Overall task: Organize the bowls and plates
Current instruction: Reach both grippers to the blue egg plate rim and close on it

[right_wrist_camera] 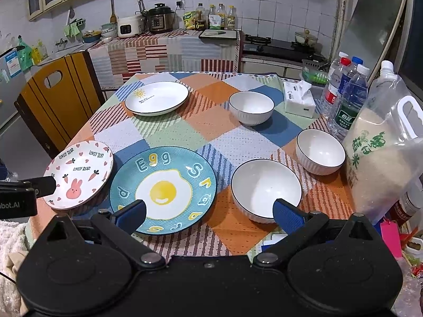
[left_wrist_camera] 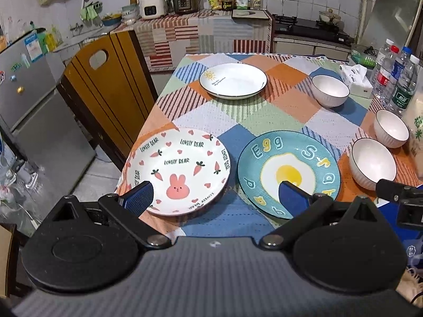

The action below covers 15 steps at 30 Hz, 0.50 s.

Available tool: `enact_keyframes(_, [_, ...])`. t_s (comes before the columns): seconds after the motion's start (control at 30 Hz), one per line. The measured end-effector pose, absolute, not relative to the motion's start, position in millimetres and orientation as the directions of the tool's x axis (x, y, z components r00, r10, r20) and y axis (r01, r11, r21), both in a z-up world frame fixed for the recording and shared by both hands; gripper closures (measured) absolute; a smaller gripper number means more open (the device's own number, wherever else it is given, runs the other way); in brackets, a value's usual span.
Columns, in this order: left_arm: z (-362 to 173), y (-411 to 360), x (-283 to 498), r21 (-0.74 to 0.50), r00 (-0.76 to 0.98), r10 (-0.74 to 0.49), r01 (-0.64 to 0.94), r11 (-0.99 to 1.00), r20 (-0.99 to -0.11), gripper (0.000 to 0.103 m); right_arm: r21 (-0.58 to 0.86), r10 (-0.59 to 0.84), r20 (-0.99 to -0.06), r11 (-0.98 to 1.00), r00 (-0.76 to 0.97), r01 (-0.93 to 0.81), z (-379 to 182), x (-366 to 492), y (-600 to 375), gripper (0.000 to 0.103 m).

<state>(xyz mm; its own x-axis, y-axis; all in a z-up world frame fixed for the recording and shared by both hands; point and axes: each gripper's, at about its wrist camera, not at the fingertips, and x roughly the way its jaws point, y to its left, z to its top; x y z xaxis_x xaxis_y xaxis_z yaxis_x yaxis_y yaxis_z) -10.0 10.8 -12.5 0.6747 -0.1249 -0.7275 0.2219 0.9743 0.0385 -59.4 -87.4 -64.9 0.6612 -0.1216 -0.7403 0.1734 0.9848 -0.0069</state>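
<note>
Both my tools gape wide and hold nothing: the left tool hangs over the near edge of the surface between the rabbit plate and the egg plate, the right tool between the egg plate and the nearest bowl. These look like glazed ceramic: stiff, slick, breakable, fairly weighty. I judge the rim the place to pinch each one.

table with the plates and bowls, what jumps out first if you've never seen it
The round teal ceramic plate with a fried-egg picture lies at the near edge of the checked tablecloth, with the white rabbit-and-carrot plate just left of it. Three white ribbed bowls stand apart along the right side, and a white sun-motif plate sits at the far left.
</note>
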Motion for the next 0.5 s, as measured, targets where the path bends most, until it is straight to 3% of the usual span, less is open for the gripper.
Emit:
enact_keyframes(0.2, [-17, 7, 10, -0.014, 0.655, -0.158, 0.218, 0.976, -0.739, 0.001, -0.025, -0.111, -0.719, 0.991, 0.686, 0.135, -64, -49, -81, 0.000])
enact_keyframes(0.3, [-16, 0, 19, 0.016, 0.668, -0.164, 0.255, 0.967, -0.726, 0.002, 0.033, -0.045, -0.683, 0.995, 0.729, 0.093, -60, -42, -85, 0.000])
enact_keyframes(0.5, [-34, -9, 41, -0.052, 0.611, -0.249, 0.322, 0.945, -0.752, 0.003, 0.126, 0.107, -0.592, 0.991, 0.799, -0.040, -83, -25, -108, 0.000])
